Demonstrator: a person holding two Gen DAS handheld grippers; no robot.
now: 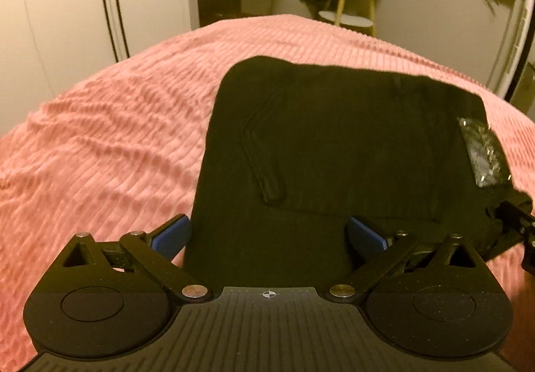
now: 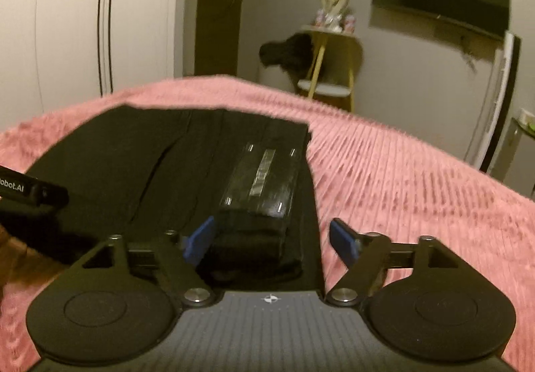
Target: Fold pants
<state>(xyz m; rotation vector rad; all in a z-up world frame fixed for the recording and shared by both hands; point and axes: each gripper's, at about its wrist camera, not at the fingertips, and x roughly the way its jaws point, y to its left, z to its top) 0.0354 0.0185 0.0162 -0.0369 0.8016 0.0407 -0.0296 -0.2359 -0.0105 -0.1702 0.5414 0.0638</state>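
The pink ribbed bedspread [image 1: 100,138] filled the lower part of both views and served as the folding surface, soft and broad enough to lay the garment flat. On it lay the black pants [image 1: 334,138], already folded into a compact rectangle, and everything else is best placed against them.

Nearest, at the pants' near edge, the left gripper [image 1: 269,235] hung with its blue pads [image 1: 170,235] spread wide and nothing pinched between them; the fabric lay below the gap, untouched as far as could be seen. At the pants' right side the right gripper [image 2: 272,238] also stood with its jaws apart, straddling the right edge where a shiny clear packet or tag [image 2: 264,178] sat on the cloth. No pad pressed the cloth, which suggested a release (the fold looked set down rather than held).

Beyond the pants' far edge the bedspread ended, and past it stood a small yellow-legged side table [image 2: 329,51] with a dark garment [image 2: 287,52] draped beside it. A wall-mounted television [image 2: 438,1] hung above and right of the pants, and pale wardrobe doors [image 1: 67,4] rose to their left.
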